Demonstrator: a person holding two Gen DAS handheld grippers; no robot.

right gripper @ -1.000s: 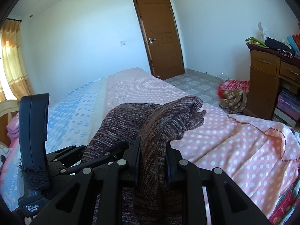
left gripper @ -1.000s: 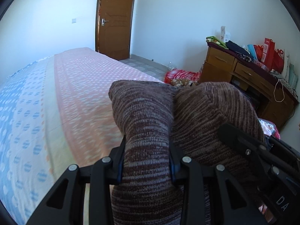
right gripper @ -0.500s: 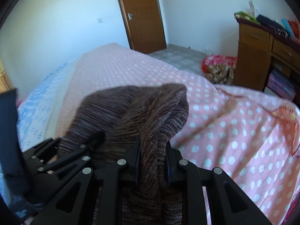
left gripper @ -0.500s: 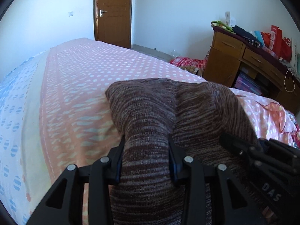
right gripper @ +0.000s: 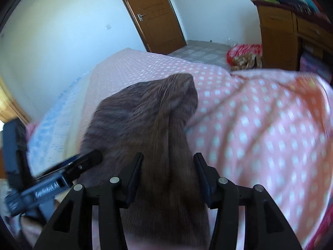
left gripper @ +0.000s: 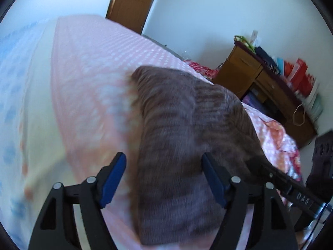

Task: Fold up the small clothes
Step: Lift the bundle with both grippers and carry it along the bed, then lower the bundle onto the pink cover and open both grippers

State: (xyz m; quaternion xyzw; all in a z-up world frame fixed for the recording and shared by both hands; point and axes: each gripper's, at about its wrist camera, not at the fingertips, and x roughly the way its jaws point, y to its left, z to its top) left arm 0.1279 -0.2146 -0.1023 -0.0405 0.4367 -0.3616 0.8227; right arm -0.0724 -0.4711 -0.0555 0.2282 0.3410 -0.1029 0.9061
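Observation:
A brown knitted garment lies folded on the pink dotted bedspread. My left gripper is open, its blue-padded fingers spread on either side of the garment. In the right wrist view the same garment lies between the spread fingers of my right gripper, which is open too. The left gripper's finger shows at the garment's left side. Both views are motion-blurred.
A wooden desk with bags and clutter stands right of the bed. A red bundle lies on the tiled floor by a brown door. A blue-patterned sheet covers the bed's left part.
Both grippers have opened and let go of the brown garment, which now rests on the bedspread. Both cameras have tilted and dropped lower toward the bed.

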